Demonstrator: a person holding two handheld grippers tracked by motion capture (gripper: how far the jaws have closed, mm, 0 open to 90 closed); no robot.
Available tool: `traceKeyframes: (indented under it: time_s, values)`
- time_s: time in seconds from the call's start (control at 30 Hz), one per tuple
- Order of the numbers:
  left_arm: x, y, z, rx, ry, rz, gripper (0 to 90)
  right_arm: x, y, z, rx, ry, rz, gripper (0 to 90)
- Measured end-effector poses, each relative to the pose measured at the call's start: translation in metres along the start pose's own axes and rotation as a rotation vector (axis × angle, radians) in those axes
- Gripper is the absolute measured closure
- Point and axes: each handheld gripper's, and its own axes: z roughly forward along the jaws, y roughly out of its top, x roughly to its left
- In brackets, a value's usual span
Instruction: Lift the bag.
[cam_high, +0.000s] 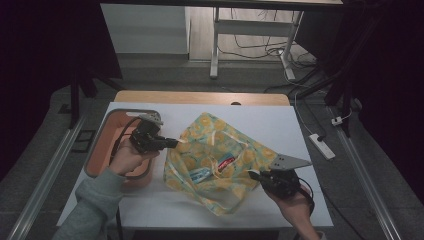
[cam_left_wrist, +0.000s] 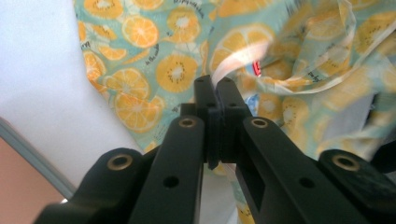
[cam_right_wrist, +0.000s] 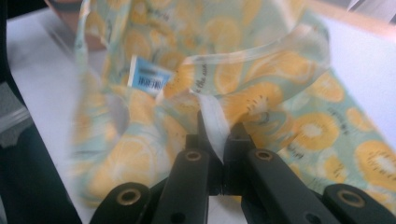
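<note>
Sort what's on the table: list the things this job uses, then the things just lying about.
In use:
- fruit-print bag, pulled open
- its pale handles, one pinched in each gripper
- left gripper and right gripper, both shut on a handle
- packets inside the bag

Lying about:
- orange tray, behind the left hand
- white table

Thin glossy plastic bag (cam_high: 220, 160); matt white table (cam_high: 280, 120).
</note>
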Motion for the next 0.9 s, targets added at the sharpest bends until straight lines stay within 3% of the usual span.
traceKeyframes:
  time_s: [0.13, 0.27, 0.8, 0.9]
  values:
    - [-0.002, -0.001, -0.007, -0.029, -0.036, -0.002, 89.4, -0.005, 0.006, -0.003, -0.021, -0.007, -0.006, 88.7]
    - [-0.004, -0.002, -0.014, -0.053, -0.04, 0.003, 89.4, -0.01, 0.011, -0.006, -0.046, -0.013, -0.007, 88.7]
    - [-0.005, -0.009, -0.055, -0.188, -0.019, -0.007, 89.5, -0.026, 0.037, -0.033, -0.166, -0.075, -0.015, 88.8]
    - [-0.01, -0.011, -0.066, -0.218, -0.006, 0.006, 89.5, -0.029, 0.042, -0.042, -0.213, -0.078, -0.01, 88.8]
